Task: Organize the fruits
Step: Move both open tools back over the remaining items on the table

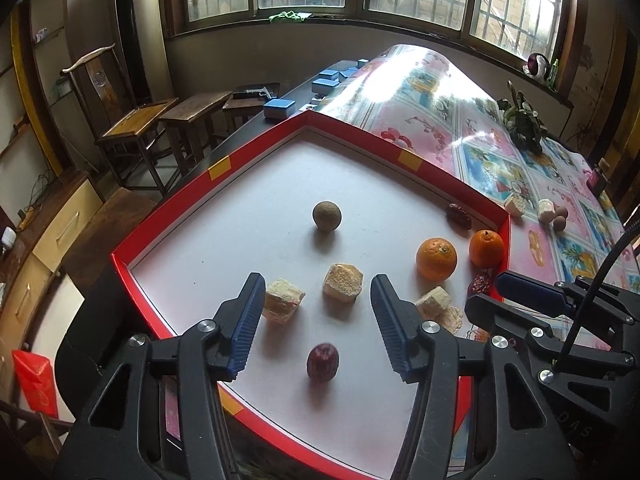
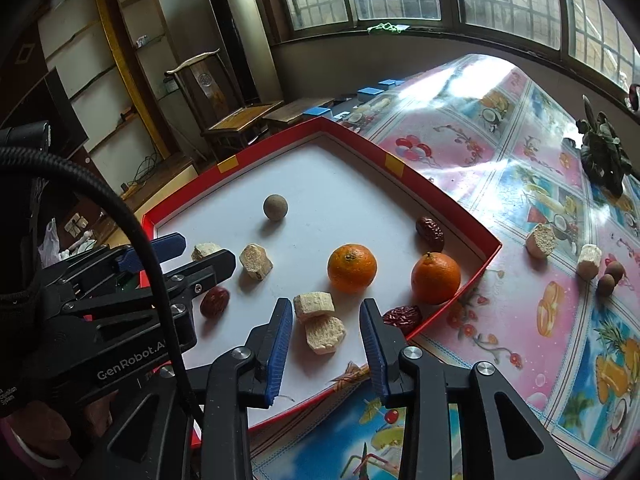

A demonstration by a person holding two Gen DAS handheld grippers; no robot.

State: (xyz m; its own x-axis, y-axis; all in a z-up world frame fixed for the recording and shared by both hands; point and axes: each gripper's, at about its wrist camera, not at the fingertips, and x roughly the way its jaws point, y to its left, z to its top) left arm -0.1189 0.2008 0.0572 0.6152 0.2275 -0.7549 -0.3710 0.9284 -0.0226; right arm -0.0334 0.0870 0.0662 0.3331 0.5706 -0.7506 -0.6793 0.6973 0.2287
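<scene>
- The left hand-held gripper (image 1: 318, 322) hangs over the near part of the tray (image 1: 168, 184), its jaws spread and nothing pinched; a red date (image 1: 322, 362) lies on the tray floor below the gap, clear of both pads.
- The right hand-held gripper (image 2: 324, 346) sits over the tray's near right edge, jaws parted, with two pale blocks (image 2: 320, 320) stacked on the floor between them; no pad presses on either.
- The tray is red-walled with a white floor and rests on the surface (image 2: 520, 160), which wears a pink and blue fruit-print cloth.
- Two oranges (image 2: 352, 268) lie side by side near the tray's right corner, the right one close to the wall.
- A dark date (image 2: 430, 233) lies against the far right wall; another date (image 2: 402, 316) lies at the near right wall, just beside the right gripper's outer finger.
- A brown ball (image 1: 327, 216) sits alone toward the middle of the tray.
- Two more pale blocks (image 1: 343, 281) lie near the tray's middle, one just beside the left gripper's left finger.
- Outside the tray, on the cloth past its right corner, lie two pale blocks (image 2: 540, 240) and two small brown fruits (image 2: 610, 276).
- Blue boxes (image 1: 279, 108) stand at the surface's far left edge, and a dark plant (image 1: 524, 120) at its far right.
</scene>
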